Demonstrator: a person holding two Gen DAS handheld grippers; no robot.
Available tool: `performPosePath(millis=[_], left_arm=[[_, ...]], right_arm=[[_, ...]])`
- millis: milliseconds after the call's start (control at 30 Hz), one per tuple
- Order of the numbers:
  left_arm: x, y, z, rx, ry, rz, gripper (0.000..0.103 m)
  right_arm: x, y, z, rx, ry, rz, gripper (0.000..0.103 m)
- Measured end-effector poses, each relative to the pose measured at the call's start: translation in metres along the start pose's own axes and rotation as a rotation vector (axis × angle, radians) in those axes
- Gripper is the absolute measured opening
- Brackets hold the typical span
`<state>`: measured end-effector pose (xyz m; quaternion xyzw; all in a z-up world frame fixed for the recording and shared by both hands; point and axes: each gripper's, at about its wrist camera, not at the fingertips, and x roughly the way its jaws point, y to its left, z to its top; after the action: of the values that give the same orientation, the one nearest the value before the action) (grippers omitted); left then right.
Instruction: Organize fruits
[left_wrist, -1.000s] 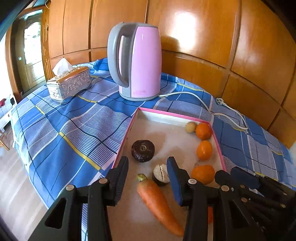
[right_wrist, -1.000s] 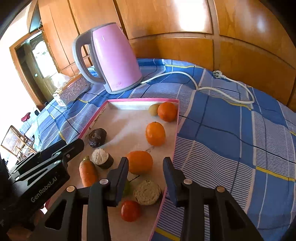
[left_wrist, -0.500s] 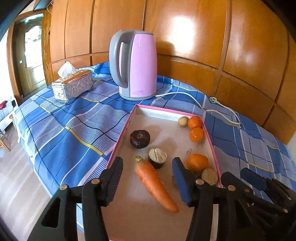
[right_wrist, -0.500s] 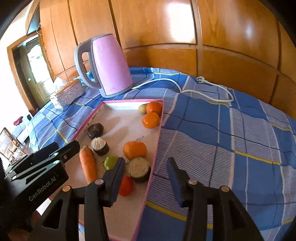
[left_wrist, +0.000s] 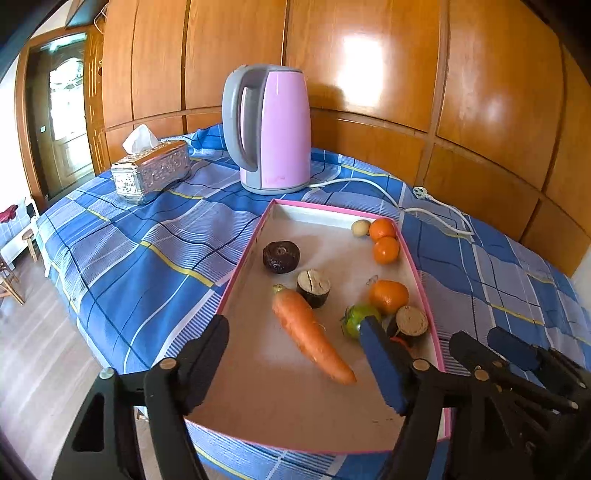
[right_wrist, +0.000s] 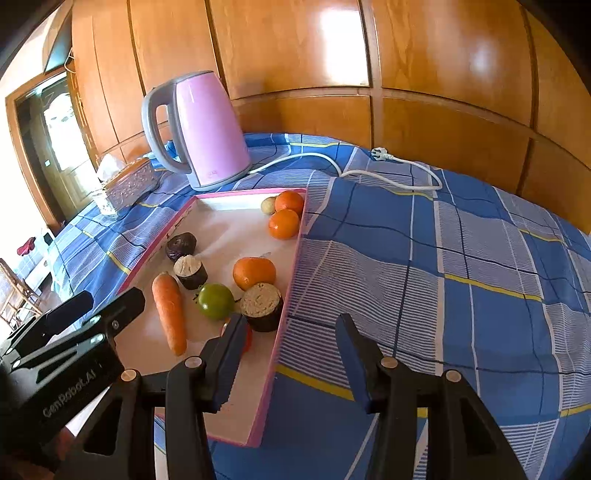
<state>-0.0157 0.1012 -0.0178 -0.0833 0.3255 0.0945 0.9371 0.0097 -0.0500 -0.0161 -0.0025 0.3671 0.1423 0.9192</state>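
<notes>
Blue checked cloth (right_wrist: 461, 258) covers the whole table, and the landmark on it is the pink-rimmed tray (left_wrist: 242, 273). Behind the tray's far edge stands a pink kettle (left_wrist: 275, 129), its white cord (right_wrist: 369, 166) trailing off to the tray's right, and a silver tissue box (left_wrist: 151, 171) sits off the tray's far left corner.

Over the tray's near edge hangs the left gripper (left_wrist: 295, 365), jaws spread wide with nothing between them. The right gripper (right_wrist: 288, 354) hangs over the tray's near right rim, equally wide and holding nothing.

Inside the tray, a carrot (left_wrist: 310, 332) lies slantwise near the middle. Three oranges (right_wrist: 254, 272) line the right rim, two of them in the far right corner beside a small pale fruit (right_wrist: 268, 205). A green tomato (right_wrist: 215, 301) rests between carrot and nearest orange, and a red tomato (right_wrist: 248, 338) is mostly hidden behind the right gripper's finger.
</notes>
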Motion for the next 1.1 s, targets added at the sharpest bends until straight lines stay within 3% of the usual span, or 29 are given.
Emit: performPosePath(millis=[633,1100], left_arm=[[-0.012,0.009,-0.001,-0.023,-0.034,0.003,0.088],[-0.011,0.011,-0.001,-0.021,-0.031,0.013,0.088]], right_arm=[[-0.006,0.008,-0.005,-0.025,-0.005,-0.007,0.051],[-0.003,0.011,-0.005,-0.032,0.003,-0.007,0.051]])
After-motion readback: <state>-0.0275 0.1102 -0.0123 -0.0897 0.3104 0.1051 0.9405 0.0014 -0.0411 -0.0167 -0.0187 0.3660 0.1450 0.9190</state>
